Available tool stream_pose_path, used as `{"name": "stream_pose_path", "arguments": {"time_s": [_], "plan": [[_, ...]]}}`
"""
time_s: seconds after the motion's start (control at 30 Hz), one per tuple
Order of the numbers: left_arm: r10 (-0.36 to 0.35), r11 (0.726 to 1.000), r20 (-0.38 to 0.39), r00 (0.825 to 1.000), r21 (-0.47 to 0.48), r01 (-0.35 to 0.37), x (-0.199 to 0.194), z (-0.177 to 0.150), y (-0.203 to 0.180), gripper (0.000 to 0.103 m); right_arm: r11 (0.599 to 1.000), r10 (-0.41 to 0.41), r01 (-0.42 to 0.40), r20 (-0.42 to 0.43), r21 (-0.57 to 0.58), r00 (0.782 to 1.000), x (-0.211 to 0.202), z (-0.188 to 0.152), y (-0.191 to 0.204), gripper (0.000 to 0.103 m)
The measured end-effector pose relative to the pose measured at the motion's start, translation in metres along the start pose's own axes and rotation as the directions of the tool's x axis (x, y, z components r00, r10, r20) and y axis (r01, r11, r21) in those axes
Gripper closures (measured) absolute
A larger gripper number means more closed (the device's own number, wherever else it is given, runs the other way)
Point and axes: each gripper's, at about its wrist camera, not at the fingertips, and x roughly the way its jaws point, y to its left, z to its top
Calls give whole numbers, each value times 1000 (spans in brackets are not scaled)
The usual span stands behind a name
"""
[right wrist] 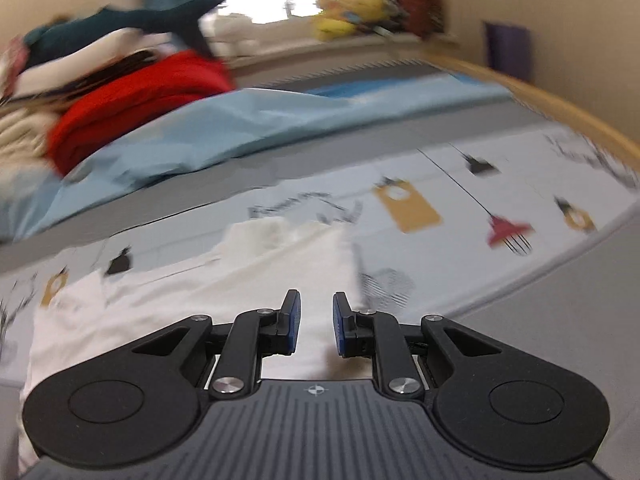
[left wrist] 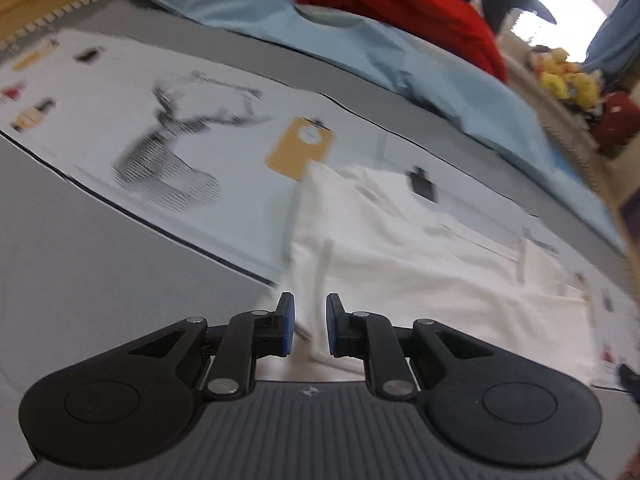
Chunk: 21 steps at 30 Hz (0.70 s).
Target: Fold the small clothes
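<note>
Blur smears both of your views, so fine detail on the cloth is hard to read. Your left gripper (left wrist: 310, 330) shows a narrow gap between its blue pads (left wrist: 287, 330); white fabric fills the space behind that gap, but you can't tell whether the pads actually pinch it. Up and left of that gripper lies the printed sheet (left wrist: 100, 128) with its stag drawing (left wrist: 168, 152), and straight ahead sits a tan tag print (left wrist: 300, 148). Beyond those, a pale blue cover (left wrist: 360, 52) bunches across the bed, with a red garment (left wrist: 400, 4) piled on top. Far off to the upper right, yellow toys (left wrist: 568, 76) are just a fuzzy cluster, and something dark at the right edge is cut off.

The white garment (left wrist: 420, 260) spreads ahead and to the right of your left gripper, creased, with a seam line running toward the pads.

Over to your right gripper (right wrist: 316, 324): its pads are likewise a little apart, nothing clearly caught between them. The same white garment (right wrist: 240, 280) lies directly under and ahead of it, stretching left, its far edge rumpled. Off to the upper left sits the red garment again, with the blue cover between. To the right, the sheet's red rake print (right wrist: 508, 232) shows, and the wooden bed rim (right wrist: 580, 108) curves past.
</note>
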Motion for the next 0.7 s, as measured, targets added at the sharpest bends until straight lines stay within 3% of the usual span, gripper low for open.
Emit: {"name": "stream_pose_path", "arguments": {"time_s": [0.07,0.13,0.2,0.3,0.4,0.5,0.6,0.63,0.67,0.7], "plan": [[-40,999,-68,997,-22,38,13,1,0,85,996,-9,12,-37,88,999,10,-1,-16,85],[-76,996,-57,995,-47,74,22,6,3,79,986,10,7,-101,169,995,24,-6,-30,85],[-47,998,-49,998,-40,45,34,9,6,78,977,36,-4,-144,211,989,36,-12,-35,85],[-52,995,-39,998,-91,48,51,10,19,78,972,60,-15,-185,234,981,50,-19,-35,85],[-111,985,-16,994,-134,108,63,13,24,78,971,69,-18,-211,238,975,56,-23,-30,85],[-128,987,8,992,-92,128,68,14,14,78,972,79,-25,-224,234,971,64,-24,-24,85],[-87,996,4,996,-21,87,77,12,1,78,978,77,-29,-229,208,970,69,-26,-18,85],[-80,997,6,997,6,80,78,11,-3,81,980,72,-25,-229,199,971,70,-27,-15,85],[-80,996,11,997,30,80,78,11,-6,100,981,67,-23,-228,194,971,70,-28,-15,85],[-77,996,17,997,52,76,78,11,-9,103,982,62,-19,-226,189,972,69,-28,-14,85]]}}
